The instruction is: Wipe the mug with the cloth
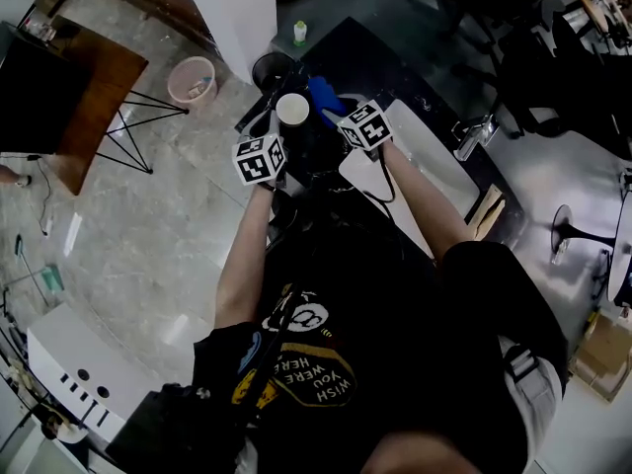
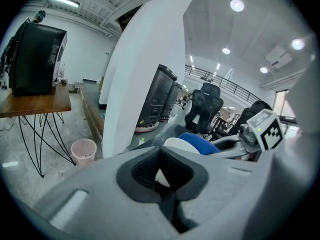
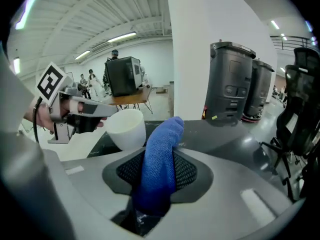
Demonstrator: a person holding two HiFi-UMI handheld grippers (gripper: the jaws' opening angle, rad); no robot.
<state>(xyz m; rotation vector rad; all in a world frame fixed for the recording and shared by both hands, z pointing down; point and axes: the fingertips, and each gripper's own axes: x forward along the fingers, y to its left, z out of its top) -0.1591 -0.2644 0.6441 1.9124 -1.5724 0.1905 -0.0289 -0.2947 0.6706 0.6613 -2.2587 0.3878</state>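
A white mug (image 1: 292, 109) is held up over the dark table (image 1: 365, 57), and my left gripper (image 1: 281, 128) is shut on it. In the left gripper view a strip of the mug (image 2: 161, 176) shows between the pads, with its rim just beyond the jaws. My right gripper (image 1: 336, 113) is shut on a blue cloth (image 1: 324, 97), whose free end stands up out of the jaws. In the right gripper view the cloth (image 3: 160, 159) rises beside the mug (image 3: 127, 129), close to its right side; whether they touch I cannot tell.
A white pillar (image 1: 237, 8) stands right behind the table. A pink waste basket (image 1: 193, 79) and a wooden table (image 1: 94, 87) are to the left on the floor. A white sheet (image 1: 425, 166) lies under my right arm. Black bins (image 3: 232, 84) and office chairs (image 2: 205, 104) stand beyond.
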